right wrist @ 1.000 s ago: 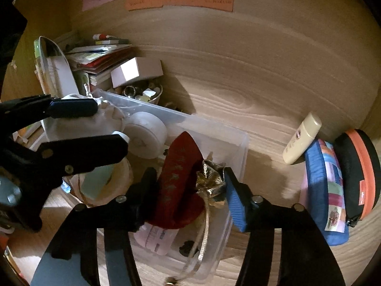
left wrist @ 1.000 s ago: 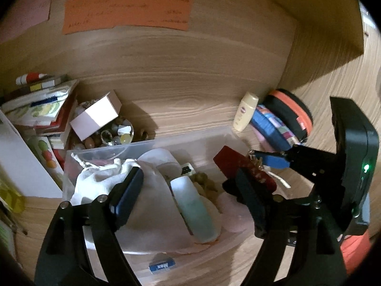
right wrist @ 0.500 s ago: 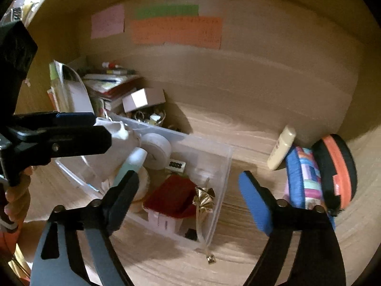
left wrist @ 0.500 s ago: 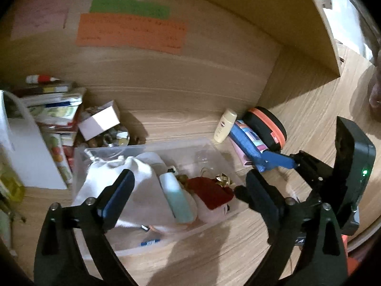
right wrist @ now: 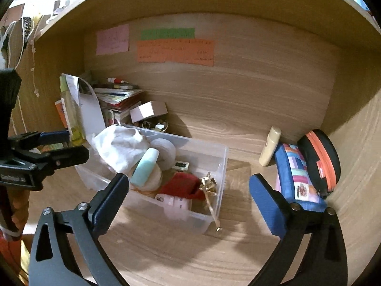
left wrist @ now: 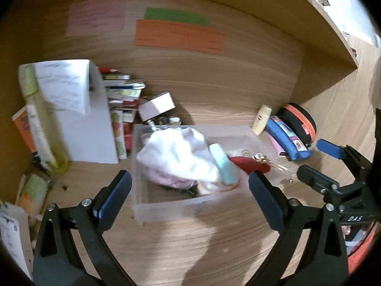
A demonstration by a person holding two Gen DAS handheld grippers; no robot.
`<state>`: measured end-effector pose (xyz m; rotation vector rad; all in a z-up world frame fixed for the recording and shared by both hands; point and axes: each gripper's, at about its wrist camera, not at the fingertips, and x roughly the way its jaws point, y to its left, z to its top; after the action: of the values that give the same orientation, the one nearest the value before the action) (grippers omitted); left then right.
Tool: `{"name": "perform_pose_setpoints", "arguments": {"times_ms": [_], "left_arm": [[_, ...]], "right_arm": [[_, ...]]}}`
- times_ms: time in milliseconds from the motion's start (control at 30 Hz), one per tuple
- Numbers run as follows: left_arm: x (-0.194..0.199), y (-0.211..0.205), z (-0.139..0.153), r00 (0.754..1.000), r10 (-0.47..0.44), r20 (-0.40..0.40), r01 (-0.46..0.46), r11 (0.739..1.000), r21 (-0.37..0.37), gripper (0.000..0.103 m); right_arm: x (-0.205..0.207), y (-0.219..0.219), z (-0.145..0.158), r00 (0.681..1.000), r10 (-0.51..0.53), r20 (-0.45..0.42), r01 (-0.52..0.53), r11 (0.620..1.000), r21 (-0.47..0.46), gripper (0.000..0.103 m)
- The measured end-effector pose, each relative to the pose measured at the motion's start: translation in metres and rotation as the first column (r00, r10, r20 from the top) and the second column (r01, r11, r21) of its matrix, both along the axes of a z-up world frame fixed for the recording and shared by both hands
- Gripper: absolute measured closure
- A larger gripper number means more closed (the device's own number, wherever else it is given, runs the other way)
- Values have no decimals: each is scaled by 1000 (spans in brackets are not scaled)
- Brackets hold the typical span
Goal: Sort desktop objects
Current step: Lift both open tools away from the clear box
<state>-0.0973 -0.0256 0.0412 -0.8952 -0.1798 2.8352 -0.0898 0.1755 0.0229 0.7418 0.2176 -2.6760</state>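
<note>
Both claws, the left claw (left wrist: 188,199) and right claw (right wrist: 189,197), are opening wide, nothing between them. The gold ribbon (right wrist: 210,200) hangs over the clear plastic box (right wrist: 221,166) edge ahead of the right claw; it could snag.

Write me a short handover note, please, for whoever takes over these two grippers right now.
Left gripper: jaws opening, nothing between them.
Right gripper: jaws opening, nothing between them.
Clear bin on the desk holds a white cloth, mint tube, red pouch and gold ribbon, whose tail hangs over the rim.
Still outside, right of the bin: cream bottle, blue case, black-and-orange case.
Left: sort those; tuck the ribbon in.
</note>
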Motion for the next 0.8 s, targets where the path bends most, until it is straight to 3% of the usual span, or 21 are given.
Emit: {"name": "perform_pose_setpoints", "arguments": {"times_ms": [500, 800], "left_arm": [[24, -1, -14, 995, 98, -33, -99, 994, -48, 3], [22, -4, -17, 997, 79, -27, -80, 996, -32, 3]], "right_arm": [[23, -8, -13, 1000, -27, 6, 27, 1000, -15, 1], [25, -13, -11, 1000, -7, -3, 6, 1000, -22, 1]]}}
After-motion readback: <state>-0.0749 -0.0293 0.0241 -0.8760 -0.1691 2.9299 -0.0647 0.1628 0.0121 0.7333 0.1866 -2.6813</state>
